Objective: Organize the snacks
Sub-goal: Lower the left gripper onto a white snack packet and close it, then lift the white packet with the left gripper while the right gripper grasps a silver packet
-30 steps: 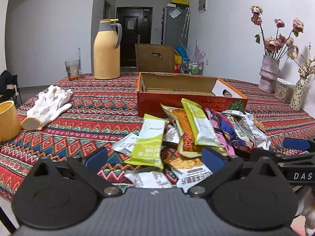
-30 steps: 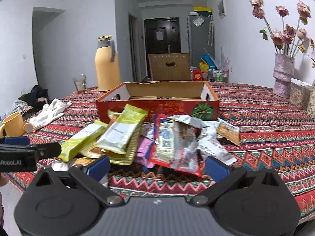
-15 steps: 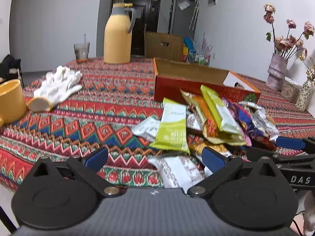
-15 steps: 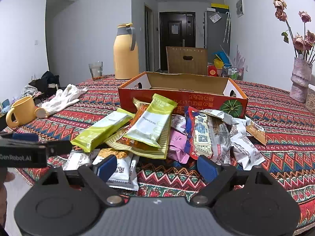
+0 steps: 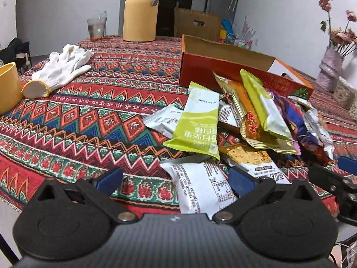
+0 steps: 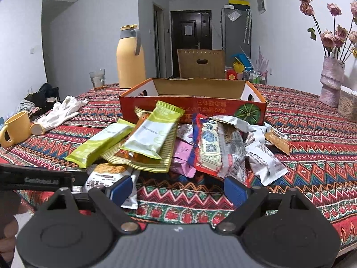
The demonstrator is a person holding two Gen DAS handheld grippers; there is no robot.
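Note:
A heap of snack packets (image 6: 200, 143) lies on the patterned tablecloth in front of an open orange-red cardboard box (image 6: 191, 109), which looks empty from here. In the left wrist view the same box (image 5: 225, 67) stands behind the heap, with a lime-green packet (image 5: 198, 120) on top. My left gripper (image 5: 175, 179) is open and low over the table's near edge. A white printed packet (image 5: 198, 187) lies between its fingers, untouched by the pads. My right gripper (image 6: 177, 189) is open over bare cloth, just short of the heap, with nothing between its fingers.
A yellow thermos jug (image 5: 140, 11) and a glass (image 5: 96, 28) stand at the back left. White gloves (image 5: 64, 67) and a yellow mug (image 5: 7, 87) lie at the left. A vase of dried flowers (image 6: 331, 80) stands at the right. The table's edge runs just under both grippers.
My left gripper has come forward and down toward the heap, so the white packet now lies between its fingers. The right gripper's jaws have narrowed a little and it has hardly moved.

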